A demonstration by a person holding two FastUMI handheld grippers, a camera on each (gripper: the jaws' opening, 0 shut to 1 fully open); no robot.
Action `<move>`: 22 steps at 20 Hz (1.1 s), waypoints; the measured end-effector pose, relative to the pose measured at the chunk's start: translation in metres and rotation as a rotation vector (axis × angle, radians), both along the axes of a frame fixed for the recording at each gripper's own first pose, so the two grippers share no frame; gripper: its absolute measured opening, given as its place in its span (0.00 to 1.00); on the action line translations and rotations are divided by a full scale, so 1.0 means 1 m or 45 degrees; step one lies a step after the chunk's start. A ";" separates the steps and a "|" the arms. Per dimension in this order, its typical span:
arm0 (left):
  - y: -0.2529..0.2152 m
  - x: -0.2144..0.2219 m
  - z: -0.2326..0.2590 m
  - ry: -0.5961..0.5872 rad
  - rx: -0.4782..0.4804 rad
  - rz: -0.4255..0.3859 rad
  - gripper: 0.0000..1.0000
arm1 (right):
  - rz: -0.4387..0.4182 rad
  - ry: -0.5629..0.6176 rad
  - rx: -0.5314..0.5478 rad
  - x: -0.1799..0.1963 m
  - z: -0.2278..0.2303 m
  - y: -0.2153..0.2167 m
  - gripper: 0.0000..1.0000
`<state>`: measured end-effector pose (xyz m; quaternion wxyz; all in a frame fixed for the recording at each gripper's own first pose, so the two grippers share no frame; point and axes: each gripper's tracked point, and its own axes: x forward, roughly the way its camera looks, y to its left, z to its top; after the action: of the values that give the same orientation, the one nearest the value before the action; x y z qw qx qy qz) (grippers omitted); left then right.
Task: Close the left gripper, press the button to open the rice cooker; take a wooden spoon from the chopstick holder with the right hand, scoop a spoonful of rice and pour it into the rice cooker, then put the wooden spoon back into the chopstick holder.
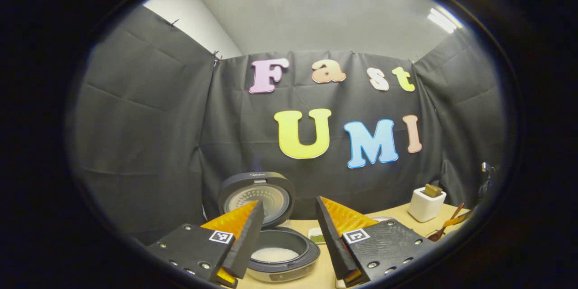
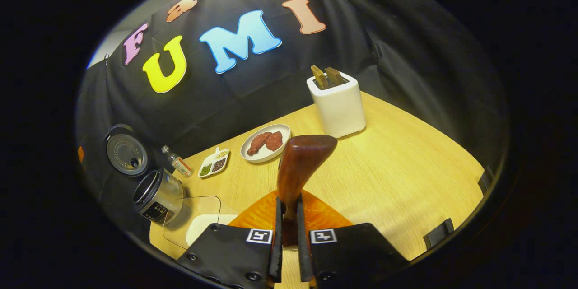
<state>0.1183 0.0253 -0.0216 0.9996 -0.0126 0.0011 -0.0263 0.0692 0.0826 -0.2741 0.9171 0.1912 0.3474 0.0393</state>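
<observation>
The rice cooker (image 1: 282,262) stands open just beyond my left gripper (image 1: 289,205), its lid (image 1: 257,196) upright and white rice in the pot. The left gripper is open and holds nothing. My right gripper (image 2: 289,210) is shut on the handle of a wooden spoon (image 2: 305,156), whose bowl points forward above the table. Whether rice lies in the spoon I cannot tell. The white chopstick holder (image 2: 338,106) stands behind the spoon with wooden utensils in it. The cooker (image 2: 156,194) sits far left in the right gripper view. The spoon (image 1: 445,228) and holder (image 1: 426,207) appear at right.
A clear container with rice (image 2: 198,221) stands beside the cooker on the wooden table (image 2: 406,180). A plate with reddish food (image 2: 265,142), a small divided dish (image 2: 213,162) and a little bottle (image 2: 178,161) line the back. Black cloth walls the booth.
</observation>
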 end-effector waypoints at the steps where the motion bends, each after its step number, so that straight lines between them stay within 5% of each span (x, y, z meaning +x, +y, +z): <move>1: -0.001 -0.001 0.001 -0.003 0.000 0.000 0.73 | 0.006 0.004 0.000 -0.003 -0.001 0.001 0.17; 6: -0.005 -0.003 0.002 -0.006 -0.007 0.001 0.74 | 0.005 -0.003 -0.009 -0.004 0.003 -0.006 0.20; 7: -0.006 -0.003 0.002 -0.006 -0.008 0.000 0.74 | 0.003 -0.012 -0.024 -0.005 0.004 -0.010 0.31; 9: -0.009 -0.003 0.003 -0.008 -0.011 -0.006 0.73 | 0.003 -0.036 -0.061 -0.003 0.010 -0.018 0.36; 13: -0.015 -0.002 0.002 -0.007 -0.015 -0.018 0.74 | 0.008 -0.108 -0.167 -0.001 0.032 -0.038 0.89; 15: -0.015 -0.003 0.000 -0.004 -0.021 -0.021 0.74 | 0.018 -0.134 -0.241 -0.005 0.040 -0.045 0.99; 22: -0.014 0.005 -0.004 0.015 -0.043 -0.021 0.74 | 0.021 -0.331 -0.444 -0.001 0.100 -0.064 0.98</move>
<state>0.1236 0.0118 -0.0252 0.9989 -0.0298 0.0066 -0.0345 0.0687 0.0190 -0.1743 0.9731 0.0200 0.2294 0.0103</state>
